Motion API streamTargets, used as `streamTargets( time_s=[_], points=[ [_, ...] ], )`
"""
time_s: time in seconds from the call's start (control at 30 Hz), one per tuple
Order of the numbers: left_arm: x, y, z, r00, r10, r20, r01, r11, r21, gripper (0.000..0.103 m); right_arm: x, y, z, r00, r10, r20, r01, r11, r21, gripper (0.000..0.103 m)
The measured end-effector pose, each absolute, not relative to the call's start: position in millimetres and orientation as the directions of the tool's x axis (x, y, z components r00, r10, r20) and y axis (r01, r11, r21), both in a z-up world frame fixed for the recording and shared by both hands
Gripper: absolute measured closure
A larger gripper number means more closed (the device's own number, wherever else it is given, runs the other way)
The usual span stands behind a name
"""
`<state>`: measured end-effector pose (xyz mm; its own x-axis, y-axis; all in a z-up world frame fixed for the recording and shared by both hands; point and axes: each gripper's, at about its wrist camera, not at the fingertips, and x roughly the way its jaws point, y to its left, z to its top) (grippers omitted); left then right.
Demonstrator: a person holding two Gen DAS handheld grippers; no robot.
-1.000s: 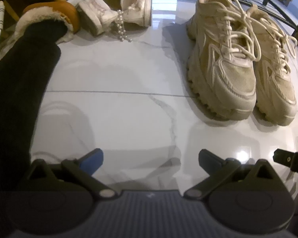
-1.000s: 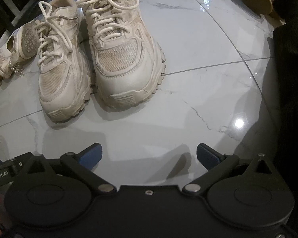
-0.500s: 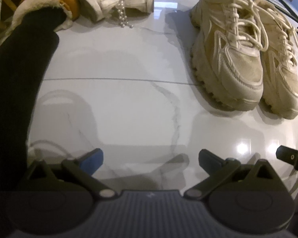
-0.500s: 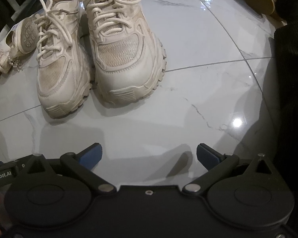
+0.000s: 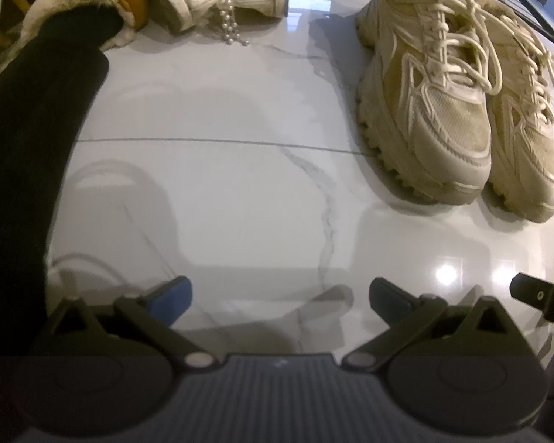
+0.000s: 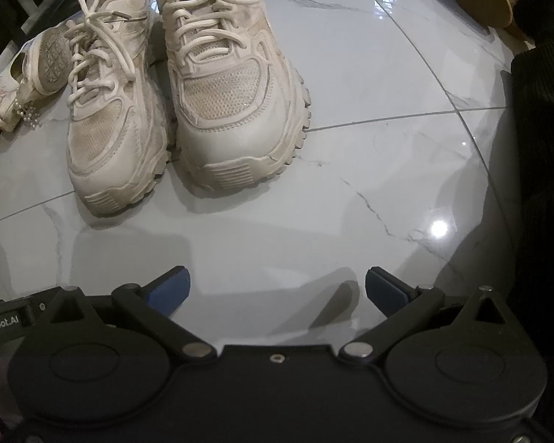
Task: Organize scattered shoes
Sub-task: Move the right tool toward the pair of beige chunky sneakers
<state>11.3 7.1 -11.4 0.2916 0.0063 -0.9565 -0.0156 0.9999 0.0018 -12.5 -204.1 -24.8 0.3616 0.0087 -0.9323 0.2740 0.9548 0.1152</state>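
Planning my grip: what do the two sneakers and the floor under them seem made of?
Sneakers: off-white mesh toe panels with smooth, likely synthetic leather overlays, woven cotton-like laces, chunky lugged rubbery soles; matte, slightly soiled.
Floor: polished marble-look tile, grey veining, grout lines and sharp light glints, so probably slick.

Glossy white marble floor, grey veins, thin grout lines, ceiling-light glare

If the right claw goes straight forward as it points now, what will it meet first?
Probably the toe of the right-hand sneaker, which lies ahead of the open right claw; only bare marble floor lies before it. Depth is uncertain.
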Motion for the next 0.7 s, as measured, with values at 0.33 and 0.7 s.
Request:
streamTargets(
  time_s=[0.33,0.7],
  points=[
    [12.4,7.4,-12.9,0.287,0.003,-0.958,-0.018,1.000,-0.003,0.001,-12.3,-204.9,-24.5,0.360,0.013,-0.933,0.275,0.954,0.119,0.000],
    [9.3,8.5,-9.5,0.311,-0.006,-0.950,-0.017,1.000,-0.012,0.001,-16.7,-203.3,-21.7,0.371,0.014,-0.929,0.275,0.953,0.125,0.000]
  ],
)
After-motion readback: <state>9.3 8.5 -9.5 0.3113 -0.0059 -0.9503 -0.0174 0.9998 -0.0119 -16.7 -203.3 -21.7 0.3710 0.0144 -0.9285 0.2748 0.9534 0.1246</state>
